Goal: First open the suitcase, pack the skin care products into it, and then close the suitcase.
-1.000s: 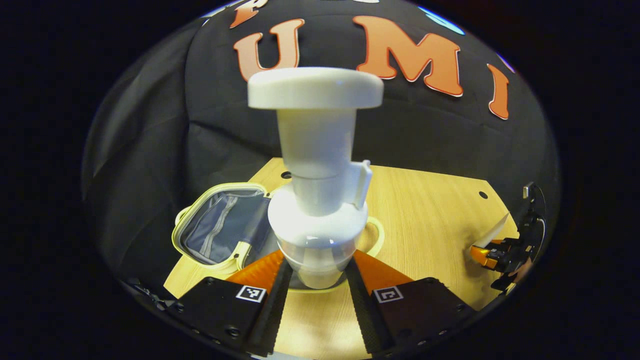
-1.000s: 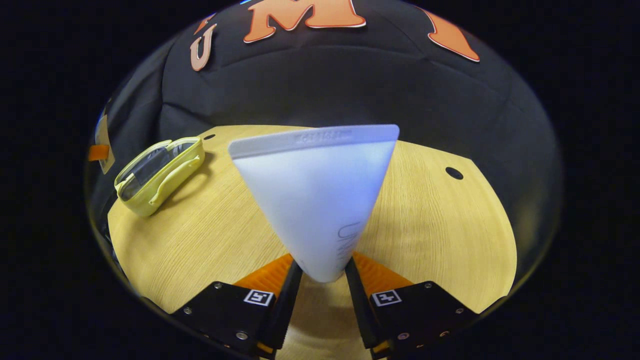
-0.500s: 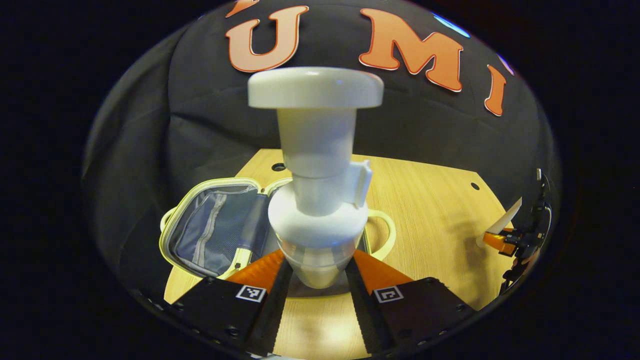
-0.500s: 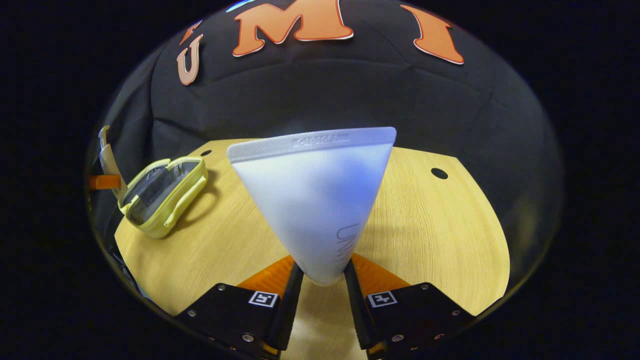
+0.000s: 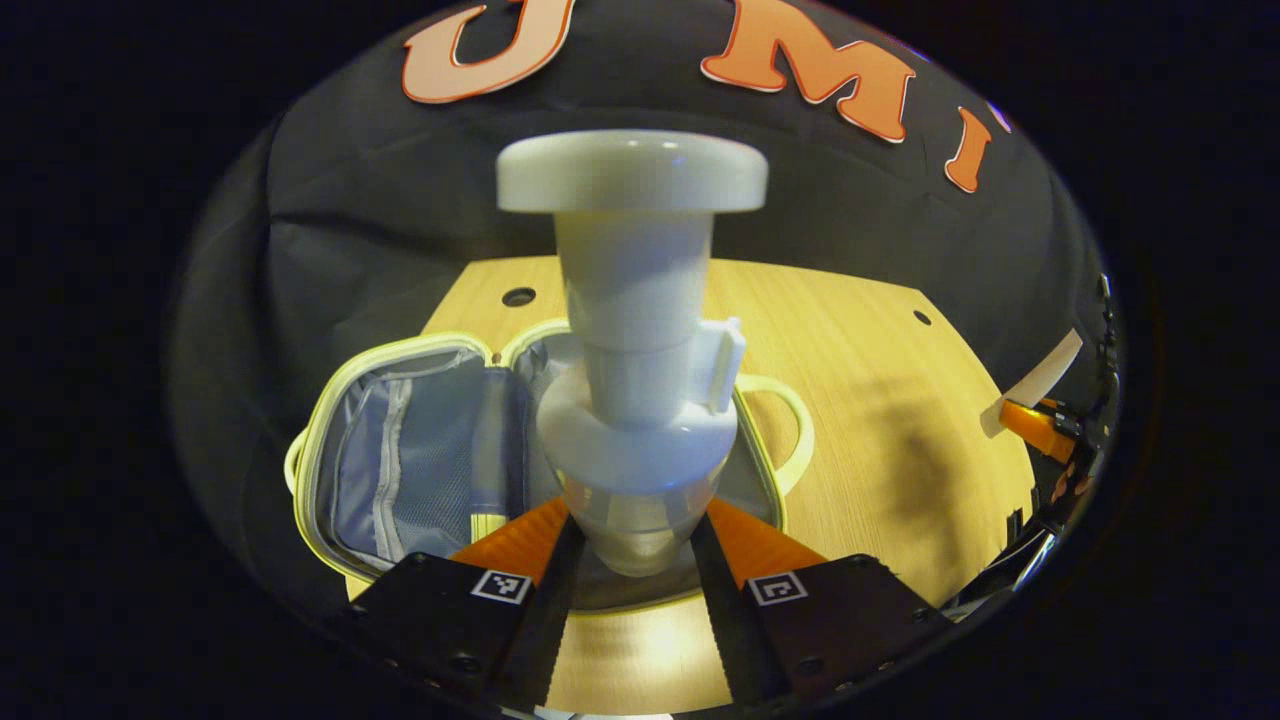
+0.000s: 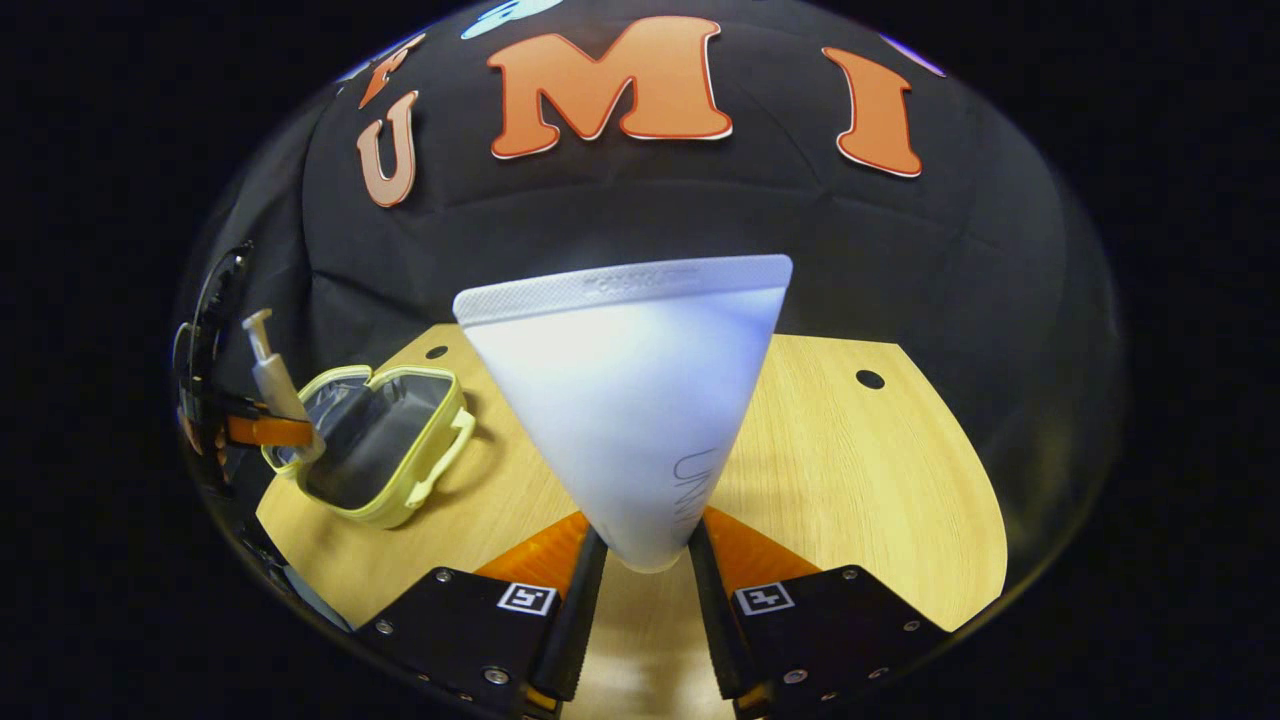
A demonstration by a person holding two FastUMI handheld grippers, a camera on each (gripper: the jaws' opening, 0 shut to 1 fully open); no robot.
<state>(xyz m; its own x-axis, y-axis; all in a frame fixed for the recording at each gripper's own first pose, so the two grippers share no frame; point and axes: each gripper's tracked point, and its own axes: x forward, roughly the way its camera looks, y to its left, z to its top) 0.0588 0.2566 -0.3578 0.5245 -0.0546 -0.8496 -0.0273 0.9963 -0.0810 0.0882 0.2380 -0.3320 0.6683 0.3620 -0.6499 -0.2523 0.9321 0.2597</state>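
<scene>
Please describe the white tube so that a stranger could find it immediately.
Start at the wooden table. Above it, the right tool grips a white tube by its narrow end. Its flat, crimped wide top distinguishes it from the round-capped pump bottle.

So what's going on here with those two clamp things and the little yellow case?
A person is packing skin care items into a small yellow suitcase that lies open on a wooden table. The left gripper is clamped on a white pump bottle, held above the open case. The right gripper is clamped on a white tube, held off to the side over the table. Neither item is in the case yet.
</scene>
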